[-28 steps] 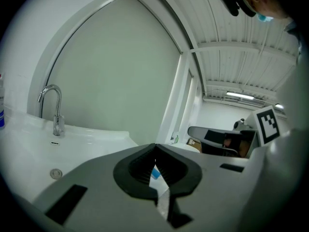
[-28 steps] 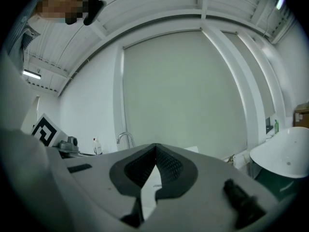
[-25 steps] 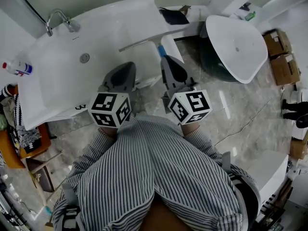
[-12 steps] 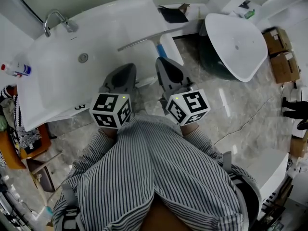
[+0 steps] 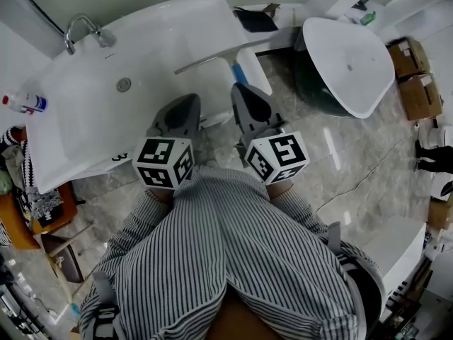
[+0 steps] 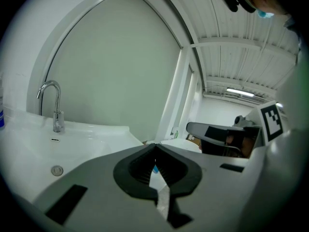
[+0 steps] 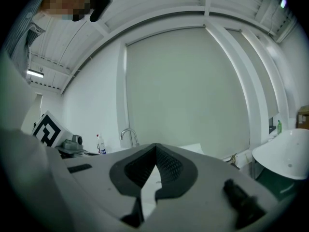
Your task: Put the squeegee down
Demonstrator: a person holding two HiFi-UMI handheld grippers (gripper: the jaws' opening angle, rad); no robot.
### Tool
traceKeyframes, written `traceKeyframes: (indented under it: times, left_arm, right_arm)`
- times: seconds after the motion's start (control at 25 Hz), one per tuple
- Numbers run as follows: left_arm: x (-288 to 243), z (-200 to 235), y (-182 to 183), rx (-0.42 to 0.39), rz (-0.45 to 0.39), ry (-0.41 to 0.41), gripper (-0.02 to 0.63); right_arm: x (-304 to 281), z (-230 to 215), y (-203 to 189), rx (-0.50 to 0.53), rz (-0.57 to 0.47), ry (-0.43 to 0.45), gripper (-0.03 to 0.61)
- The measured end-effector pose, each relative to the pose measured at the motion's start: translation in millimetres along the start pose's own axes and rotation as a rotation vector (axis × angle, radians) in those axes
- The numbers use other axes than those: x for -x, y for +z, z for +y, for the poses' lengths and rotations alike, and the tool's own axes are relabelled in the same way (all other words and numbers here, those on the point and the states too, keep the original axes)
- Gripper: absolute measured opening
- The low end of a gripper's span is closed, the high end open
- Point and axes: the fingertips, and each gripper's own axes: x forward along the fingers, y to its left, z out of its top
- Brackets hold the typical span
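Note:
The squeegee lies on the right rim of the white sink, grey blade along the rim. Its blue and white handle hangs off toward the floor. Nothing holds it. My right gripper points at the handle from just below, jaws shut and empty; in its own view the right gripper shows closed tips. My left gripper hovers at the sink's front edge, also shut with nothing in it. In the left gripper view the left gripper has its tips together, and a bit of blue handle shows behind them.
A chrome faucet stands at the sink's back left and a spray bottle at its left side. To the right a white basin rests on a dark green stand. Cardboard boxes sit on the marble floor beyond it.

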Motion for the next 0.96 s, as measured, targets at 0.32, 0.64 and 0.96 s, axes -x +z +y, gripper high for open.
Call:
traceKeyframes:
  times: [0.32, 0.64, 0.96]
  left_arm:
    - [0.1, -0.6, -3.3, -0.027, 0.017, -0.009, 0.012]
    - [3.5, 2.2, -3.8, -0.023, 0.016, -0.010, 0.012]
    - [7.1, 9.2, -1.5, -0.010, 0.006, -0.011, 0.012]
  right_arm:
    - [-0.7, 0.4, -4.4, 0.009, 0.011, -0.013, 0.014]
    - [-3.4, 10.6, -4.2, 0.027, 0.017, 0.004, 0.014]
    - [-8.7, 17.6, -7.0, 0.030, 0.032, 0.018, 0.014]
